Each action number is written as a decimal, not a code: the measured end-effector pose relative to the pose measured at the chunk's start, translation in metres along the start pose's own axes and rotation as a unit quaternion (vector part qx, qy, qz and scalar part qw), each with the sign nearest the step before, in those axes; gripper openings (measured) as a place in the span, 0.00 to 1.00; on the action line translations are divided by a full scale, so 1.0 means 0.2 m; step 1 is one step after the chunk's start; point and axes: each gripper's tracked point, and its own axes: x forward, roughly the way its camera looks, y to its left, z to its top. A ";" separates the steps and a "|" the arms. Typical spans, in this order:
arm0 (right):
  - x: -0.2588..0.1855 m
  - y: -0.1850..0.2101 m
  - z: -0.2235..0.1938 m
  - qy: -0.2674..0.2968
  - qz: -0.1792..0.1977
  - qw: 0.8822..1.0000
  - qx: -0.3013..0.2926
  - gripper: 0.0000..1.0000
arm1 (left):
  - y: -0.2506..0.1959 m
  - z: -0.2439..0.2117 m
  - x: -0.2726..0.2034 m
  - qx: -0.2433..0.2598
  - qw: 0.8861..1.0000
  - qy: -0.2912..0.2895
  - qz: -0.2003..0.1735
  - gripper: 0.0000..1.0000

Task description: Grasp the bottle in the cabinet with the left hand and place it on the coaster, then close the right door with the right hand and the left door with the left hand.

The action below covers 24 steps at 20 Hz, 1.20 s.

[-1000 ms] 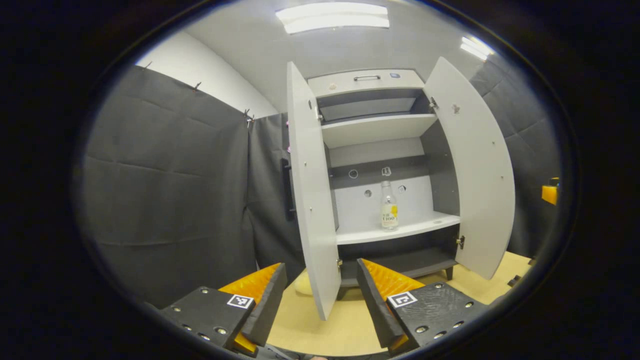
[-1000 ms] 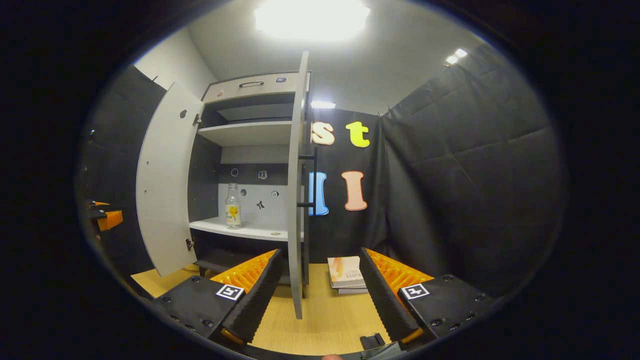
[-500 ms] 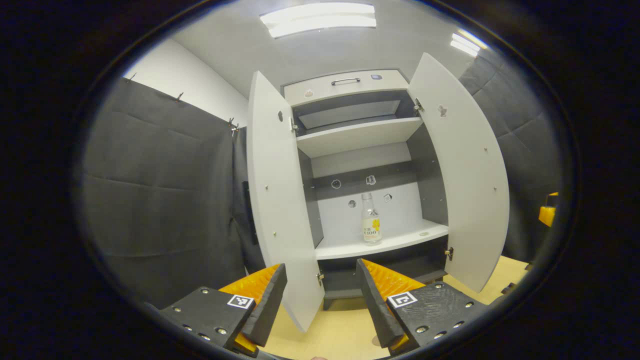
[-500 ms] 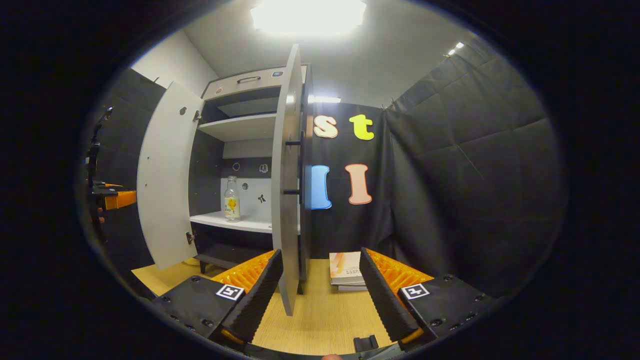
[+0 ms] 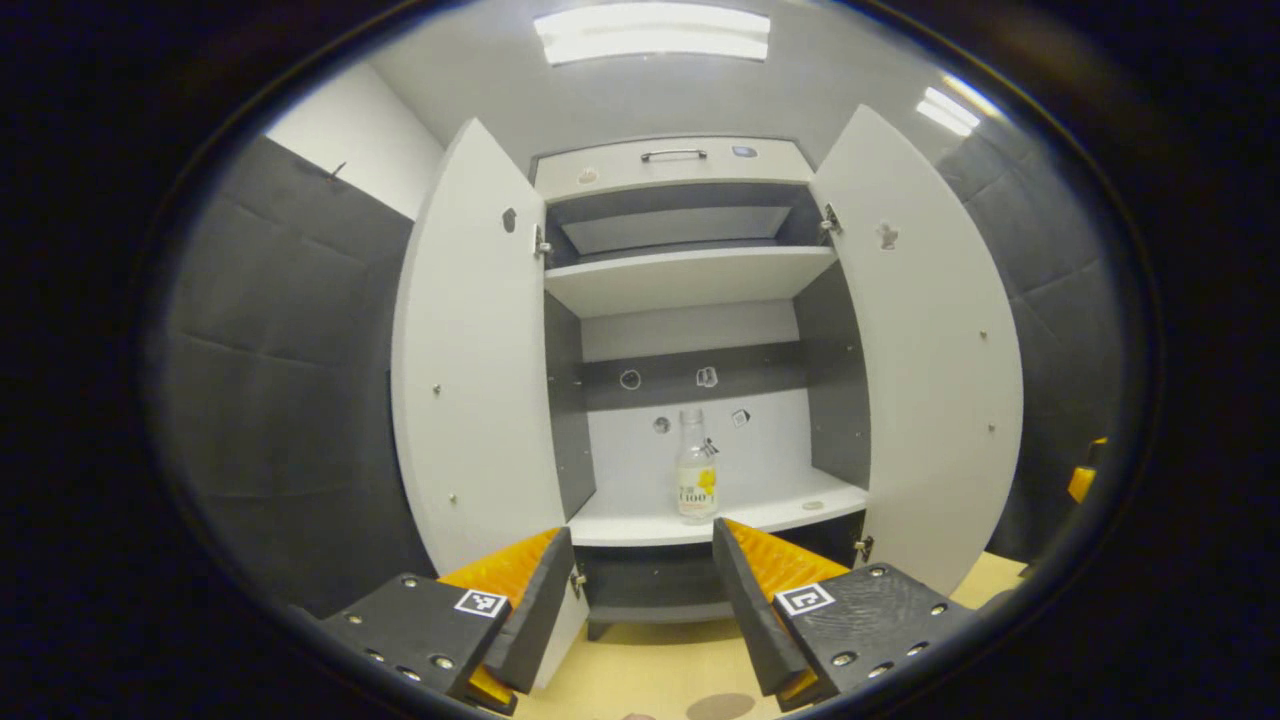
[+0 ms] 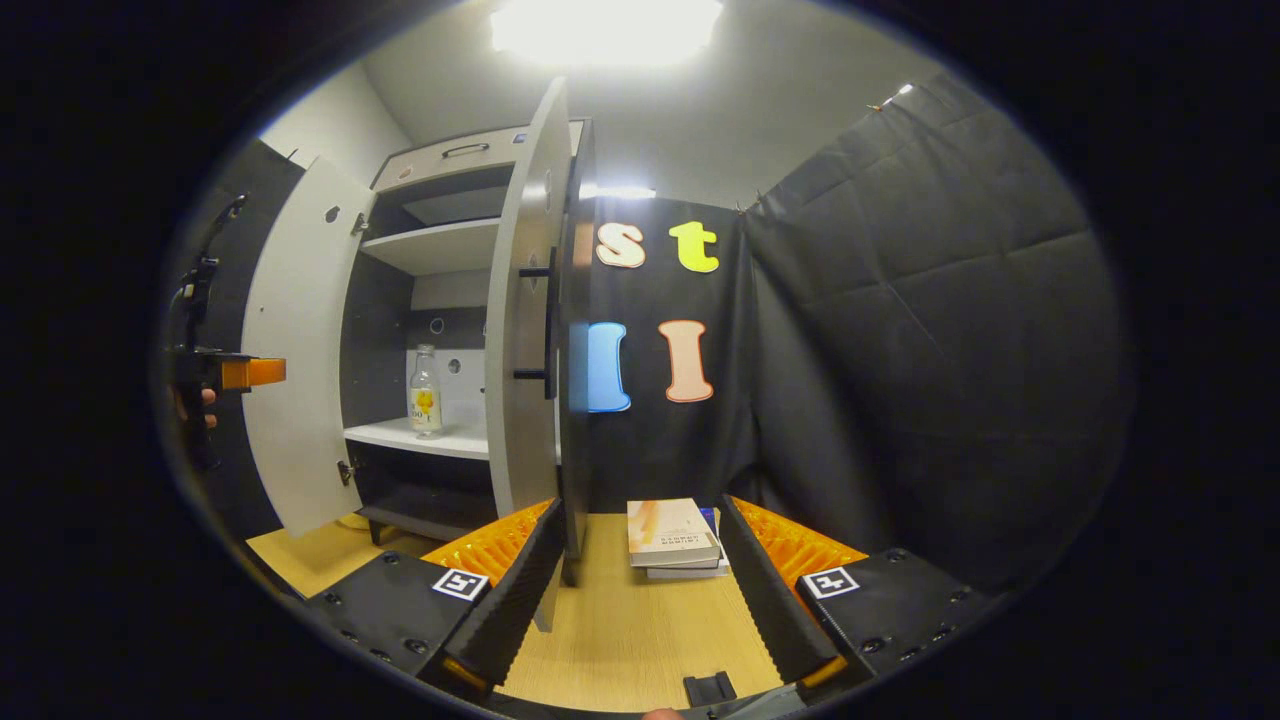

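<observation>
Swung since earlier to face the cabinet (image 5: pixel 690 300), the left hand-held gripper (image 5: pixel 640 610) is held wide, the bottle (image 5: pixel 696 480) at 12 o'clock; the right hand-held gripper (image 6: pixel 640 600) is held wide too.

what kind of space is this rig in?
Likely a staged recording booth, not a real home: black padded cloth walls, a lone cabinet with both doors open on a wood-look tabletop, and one bottle on its shelf.
</observation>
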 end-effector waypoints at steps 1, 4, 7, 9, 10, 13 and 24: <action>0.01 0.01 0.00 0.001 -0.003 1.000 -0.002 0.98 | 0.00 0.00 0.05 -0.003 1.000 -0.001 -0.003 0.83; 0.04 -0.01 0.02 -0.003 -0.022 1.000 -0.018 0.98 | -0.01 0.02 0.20 -0.015 1.000 -0.002 -0.016 0.81; 0.06 -0.02 0.02 -0.005 -0.039 0.999 -0.019 0.98 | 0.00 0.02 0.36 -0.015 1.000 -0.001 -0.023 0.82; 0.07 -0.02 0.01 -0.001 -0.051 0.998 -0.019 0.98 | -0.01 0.02 0.47 -0.018 0.999 0.000 -0.032 0.83; 0.08 -0.03 0.00 0.001 -0.058 0.998 -0.020 0.98 | -0.02 0.03 0.52 -0.021 0.999 -0.001 -0.037 0.83; 0.10 -0.05 -0.01 0.002 -0.080 0.997 -0.019 0.98 | -0.05 0.02 0.66 -0.027 0.998 0.003 -0.049 0.83; 0.17 -0.12 -0.04 0.016 -0.146 0.989 -0.019 0.98 | -0.19 0.04 1.16 -0.025 0.996 0.003 -0.091 0.82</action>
